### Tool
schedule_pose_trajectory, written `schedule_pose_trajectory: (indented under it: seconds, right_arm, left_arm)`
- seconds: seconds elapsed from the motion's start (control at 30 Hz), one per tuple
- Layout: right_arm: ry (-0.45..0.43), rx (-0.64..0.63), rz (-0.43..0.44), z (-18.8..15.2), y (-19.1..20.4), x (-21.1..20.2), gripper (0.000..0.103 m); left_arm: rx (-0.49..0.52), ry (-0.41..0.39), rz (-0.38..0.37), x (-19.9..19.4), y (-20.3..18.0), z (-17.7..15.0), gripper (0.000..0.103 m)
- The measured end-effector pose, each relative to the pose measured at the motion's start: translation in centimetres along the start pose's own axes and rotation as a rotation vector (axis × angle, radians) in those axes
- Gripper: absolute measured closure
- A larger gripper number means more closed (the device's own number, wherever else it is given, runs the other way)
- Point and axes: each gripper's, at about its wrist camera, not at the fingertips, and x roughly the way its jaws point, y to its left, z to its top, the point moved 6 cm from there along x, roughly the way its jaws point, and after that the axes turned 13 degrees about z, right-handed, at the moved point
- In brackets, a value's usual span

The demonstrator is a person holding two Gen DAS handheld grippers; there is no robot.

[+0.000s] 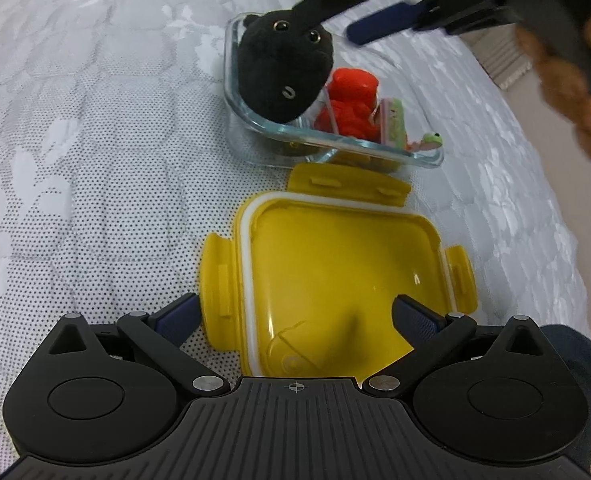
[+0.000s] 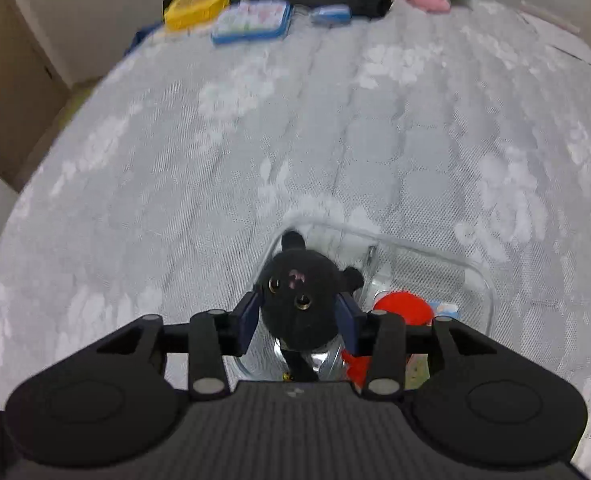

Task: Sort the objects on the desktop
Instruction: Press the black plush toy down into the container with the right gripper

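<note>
The left gripper, fingers spread, hovers over the yellow lid, which lies inverted beside the glass box. The right gripper brackets the black plush in the box's left compartment; whether it grips cannot be told.

The left hand-held gripper is held low, its two blue-padded fingers spread wide apart with nothing between them. The right hand-held gripper points downward, its fingers drawn in close. A bare hand grips it from behind.
</note>
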Motion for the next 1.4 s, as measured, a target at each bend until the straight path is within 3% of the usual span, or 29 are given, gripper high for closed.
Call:
schedule_pose_trajectory:
  seconds: [0.03,0.23,0.57,0.87,0.93,1.03,1.13,1.23,1.4]
  right_arm:
    - [-0.002,0.004,-0.014,0.0,-0.2,0.5,0.064]
    - [-0.093,0.025,-0.065,1.5,-1.3,1.4,0.063]
    - [-0.087,0.065,-0.052,3.2,-2.8,3.7,0.049]
    - [0.044,0.093,-0.010,3.3,-2.4,3.6,0.050]
    - [-0.013,0.048,-0.044,3.8,-2.4,3.1,0.051]
    - [-0.177,0.045,-0.085,4.6,-2.2,0.5,0.050]
    - [-0.248,0.058,-0.085,3.9,-1.2,-1.9,0.048]
    - [-0.198,0.017,-0.104,1.4,0.4,-2.0,0.033]
    - [-0.164,0.045,-0.108,-1.5,1.3,0.8,0.033]
  left_arm:
    - [-0.003,0.000,0.003,0.0,0.1,0.0,0.000]
    - [-0.008,0.005,0.002,0.0,0.3,-0.1,0.000]
    - [0.012,0.011,-0.001,0.4,-0.3,-0.4,0.000]
    - [0.015,0.016,-0.004,0.5,-0.3,-0.4,0.000]
    - [0.018,0.018,-0.003,0.6,-0.3,-0.5,0.000]
    - [0.011,0.016,0.002,0.5,-0.1,-0.5,0.000]
    - [0.010,0.014,0.007,0.5,0.0,-0.5,0.000]
    - [0.010,0.012,0.012,0.5,0.0,-0.4,0.000]
    - [0.009,0.009,0.019,0.5,0.1,-0.4,0.000]
